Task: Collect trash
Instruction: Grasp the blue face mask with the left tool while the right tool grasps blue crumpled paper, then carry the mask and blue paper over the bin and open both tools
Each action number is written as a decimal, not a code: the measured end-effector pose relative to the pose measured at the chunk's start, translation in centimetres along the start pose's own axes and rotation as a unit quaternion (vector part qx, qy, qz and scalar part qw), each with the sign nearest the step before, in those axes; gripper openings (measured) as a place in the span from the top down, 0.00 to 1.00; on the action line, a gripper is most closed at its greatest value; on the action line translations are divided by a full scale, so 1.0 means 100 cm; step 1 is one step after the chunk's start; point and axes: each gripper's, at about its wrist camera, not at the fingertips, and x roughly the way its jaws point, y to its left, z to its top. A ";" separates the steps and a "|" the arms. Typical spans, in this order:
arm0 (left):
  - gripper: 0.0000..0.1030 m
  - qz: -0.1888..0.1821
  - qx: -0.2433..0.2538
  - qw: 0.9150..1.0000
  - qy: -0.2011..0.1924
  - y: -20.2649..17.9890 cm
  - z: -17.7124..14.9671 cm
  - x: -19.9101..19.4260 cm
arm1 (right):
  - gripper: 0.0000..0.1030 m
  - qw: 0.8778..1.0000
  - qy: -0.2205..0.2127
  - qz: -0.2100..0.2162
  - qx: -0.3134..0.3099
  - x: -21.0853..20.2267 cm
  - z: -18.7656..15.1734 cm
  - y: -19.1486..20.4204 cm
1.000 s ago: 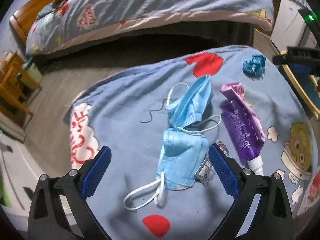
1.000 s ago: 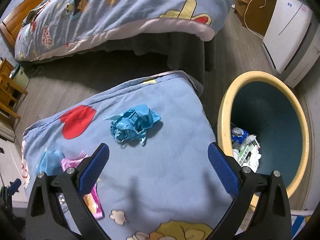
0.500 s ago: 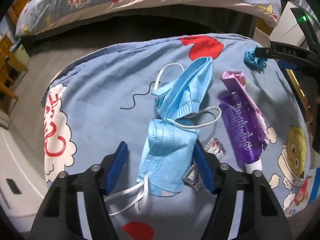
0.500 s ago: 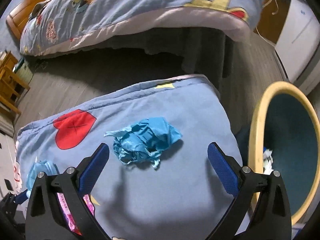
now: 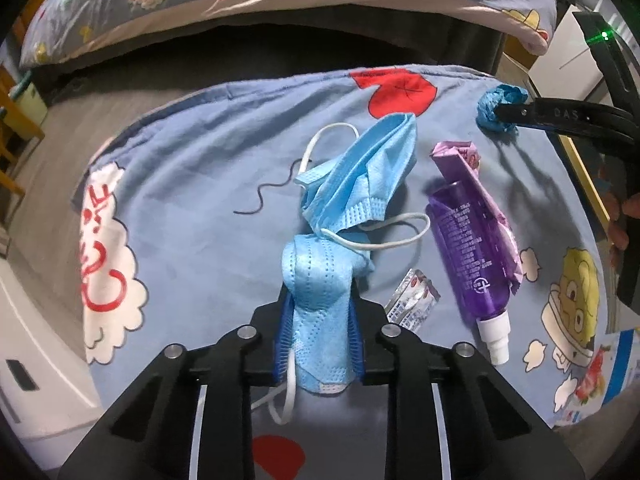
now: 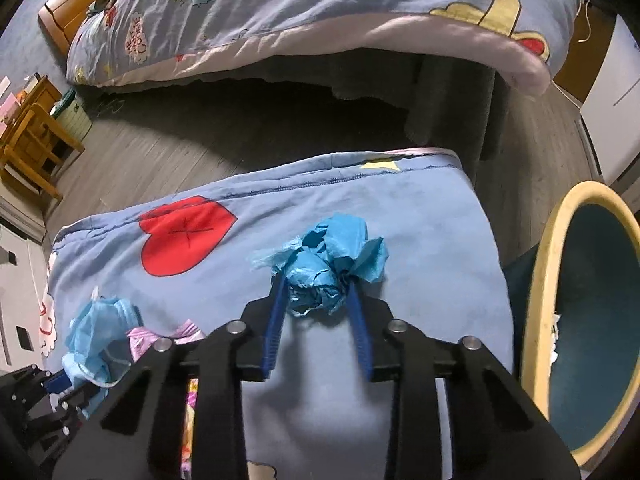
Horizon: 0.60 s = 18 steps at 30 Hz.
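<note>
Two blue face masks lie tangled on a cartoon-print blanket. My left gripper is closing, and its blue pads pinch the nearer mask into a bunch. The farther mask lies loose beyond it. A purple bottle, a purple wrapper and a small foil sachet lie to the right. My right gripper is also closing, with a crumpled blue paper ball squeezed between its pads. The yellow-rimmed bin stands to the right of the blanket.
A bed with a cartoon duvet runs across the back, with dark floor between it and the blanket. A wooden chair stands at far left and a white cabinet at far right. A dark thread lies left of the masks.
Both grippers have gone from wide open to closed: the left on the nearer mask, the right on the blue paper ball. The right gripper has also come closer to the ball.
</note>
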 end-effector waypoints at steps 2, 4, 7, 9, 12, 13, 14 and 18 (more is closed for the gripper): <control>0.77 0.002 0.004 1.000 -0.006 0.001 0.000 -0.007 | 0.72 1.000 0.001 -0.002 0.000 -0.005 0.001 0.000; 0.77 0.006 0.006 1.000 -0.010 0.002 -0.002 -0.012 | 0.72 1.000 -0.001 -0.005 0.000 -0.011 0.001 0.000; 0.78 0.009 0.005 1.000 -0.016 0.005 -0.004 -0.020 | 0.72 1.000 -0.005 -0.006 -0.002 -0.023 0.001 0.001; 0.78 0.005 0.000 1.000 -0.023 0.009 -0.004 -0.027 | 0.72 1.000 -0.012 -0.009 -0.007 -0.035 0.001 0.002; 0.78 -0.002 -0.005 0.999 -0.041 0.010 -0.003 -0.040 | 0.72 1.000 -0.025 -0.008 -0.005 -0.051 0.003 0.002; 0.78 -0.004 -0.007 0.999 -0.047 0.010 -0.003 -0.046 | 0.72 1.000 -0.030 -0.007 -0.003 -0.058 0.003 0.001; 0.78 -0.006 -0.009 0.999 -0.053 0.008 -0.002 -0.051 | 0.72 0.999 -0.035 -0.005 0.001 -0.066 0.002 0.000; 0.78 -0.011 -0.007 0.997 -0.074 0.001 -0.002 -0.069 | 0.72 0.999 -0.051 0.003 0.016 -0.094 -0.003 -0.006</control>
